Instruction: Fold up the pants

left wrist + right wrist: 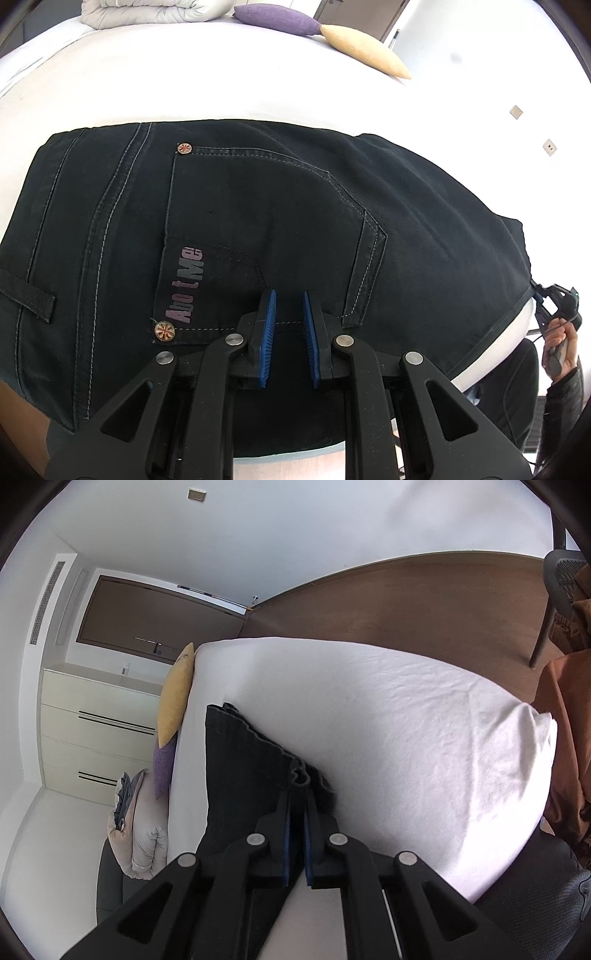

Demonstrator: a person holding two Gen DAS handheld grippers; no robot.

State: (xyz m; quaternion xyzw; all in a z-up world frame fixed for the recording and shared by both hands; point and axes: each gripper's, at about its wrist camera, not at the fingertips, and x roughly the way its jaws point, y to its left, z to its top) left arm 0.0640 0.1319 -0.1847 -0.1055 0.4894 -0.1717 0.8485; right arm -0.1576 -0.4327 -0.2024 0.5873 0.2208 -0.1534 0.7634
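Note:
Black jeans (258, 206) lie flat on the white bed (184, 85), back pocket with a pink logo facing up. My left gripper (289, 299) is open, with a clear gap between its blue pads, and hovers just over the pocket. My right gripper (297, 805) is shut on the bunched edge of the jeans (240, 760) at the bed's side. It also shows in the left wrist view (554, 299), at the far right end of the pants.
A purple cushion (277, 16), a yellow cushion (365, 48) and a folded grey duvet (147, 11) lie at the bed's far side. A cream dresser (96, 731) stands by the wall. A chair with orange cloth (565, 664) stands to the right.

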